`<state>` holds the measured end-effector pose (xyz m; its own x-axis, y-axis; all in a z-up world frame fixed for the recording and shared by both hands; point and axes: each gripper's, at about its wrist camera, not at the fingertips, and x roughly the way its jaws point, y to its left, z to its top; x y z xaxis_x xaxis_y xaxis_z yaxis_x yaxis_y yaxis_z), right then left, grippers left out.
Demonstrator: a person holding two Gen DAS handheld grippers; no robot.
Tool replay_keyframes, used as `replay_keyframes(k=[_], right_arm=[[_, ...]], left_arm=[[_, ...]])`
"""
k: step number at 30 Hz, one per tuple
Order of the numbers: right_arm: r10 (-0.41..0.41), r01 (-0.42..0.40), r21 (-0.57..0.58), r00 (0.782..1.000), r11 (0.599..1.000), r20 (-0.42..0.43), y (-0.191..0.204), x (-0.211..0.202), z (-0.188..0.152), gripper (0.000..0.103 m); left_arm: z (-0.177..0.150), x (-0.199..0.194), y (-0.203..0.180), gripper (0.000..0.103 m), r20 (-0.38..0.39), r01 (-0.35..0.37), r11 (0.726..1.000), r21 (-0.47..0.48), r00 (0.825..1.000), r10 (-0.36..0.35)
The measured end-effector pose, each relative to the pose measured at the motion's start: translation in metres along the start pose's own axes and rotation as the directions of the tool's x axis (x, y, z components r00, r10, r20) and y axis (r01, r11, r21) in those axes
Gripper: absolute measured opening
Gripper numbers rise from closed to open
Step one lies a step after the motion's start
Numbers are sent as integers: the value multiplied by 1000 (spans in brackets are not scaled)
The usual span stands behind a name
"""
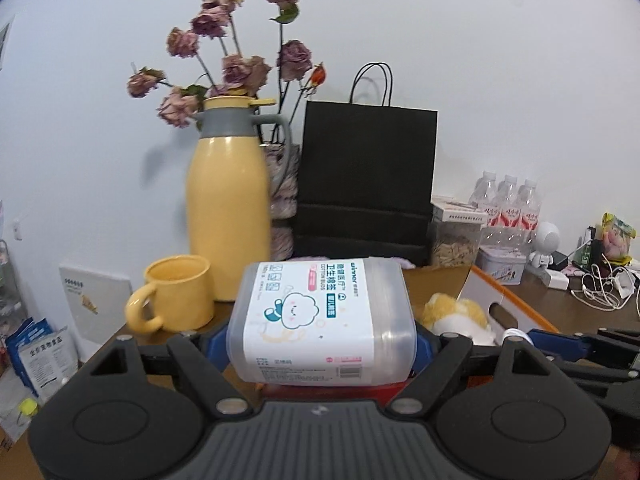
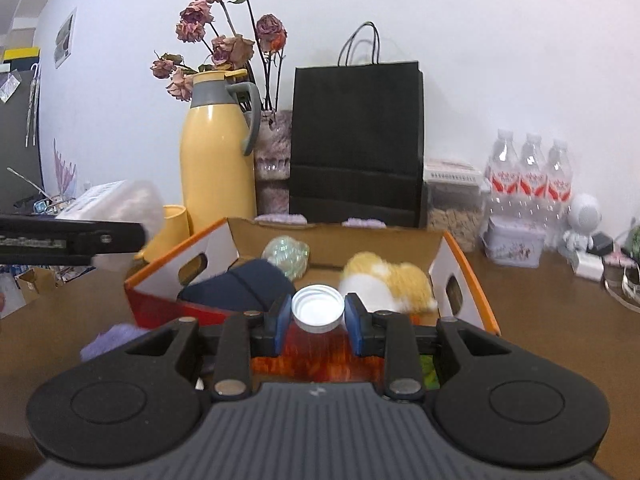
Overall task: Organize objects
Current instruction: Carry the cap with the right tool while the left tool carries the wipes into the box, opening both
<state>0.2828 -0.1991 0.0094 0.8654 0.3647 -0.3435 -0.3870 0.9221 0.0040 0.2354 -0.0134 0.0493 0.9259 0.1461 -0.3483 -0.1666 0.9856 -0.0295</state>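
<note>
Left gripper [image 1: 322,340] pinching a cotton-bud box [image 1: 320,320] sideways, hovering at 9 o'clock of the cardboard box [image 2: 464,264], likely awaiting packing. Right gripper [image 2: 318,318] clamping a white-capped jar [image 2: 318,308] upright above the box, probably lowering beside the plush toy [image 2: 390,280].

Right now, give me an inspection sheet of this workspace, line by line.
Surface: brown wooden table, crowded along the back wall.
Job's things: cotton bud box held up by the left claw; white-capped bottle in the right claw; cardboard box holding a plush toy, a dark cap and a greenish bundle.
Clutter: yellow jug, yellow mug, black paper bag, water bottles, tin.
Grippers: left claw shut on the cotton bud box; right claw shut on the bottle.
Cables: white cords at the table's right end.
Surroundings: white wall, dried roses.
</note>
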Motion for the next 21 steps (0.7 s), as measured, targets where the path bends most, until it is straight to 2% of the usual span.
replay_keyframes(k=[5,13,21], right_arm=[[2,-2,-2,1000,1000,8,3,29,12,30],[-8,8,-11,1000,1000,-11,-5,75,15,30],[-4,4,-31,1000,999,-15,-8,95,21,30]], left_arm=[[12,32,-11,81,-6,-9,1000,19,1000,9],[22,89,-9,81,-44,-15,1000,-7,999,15],[27,114,-4,82,-39,-18,1000,18,999,19]])
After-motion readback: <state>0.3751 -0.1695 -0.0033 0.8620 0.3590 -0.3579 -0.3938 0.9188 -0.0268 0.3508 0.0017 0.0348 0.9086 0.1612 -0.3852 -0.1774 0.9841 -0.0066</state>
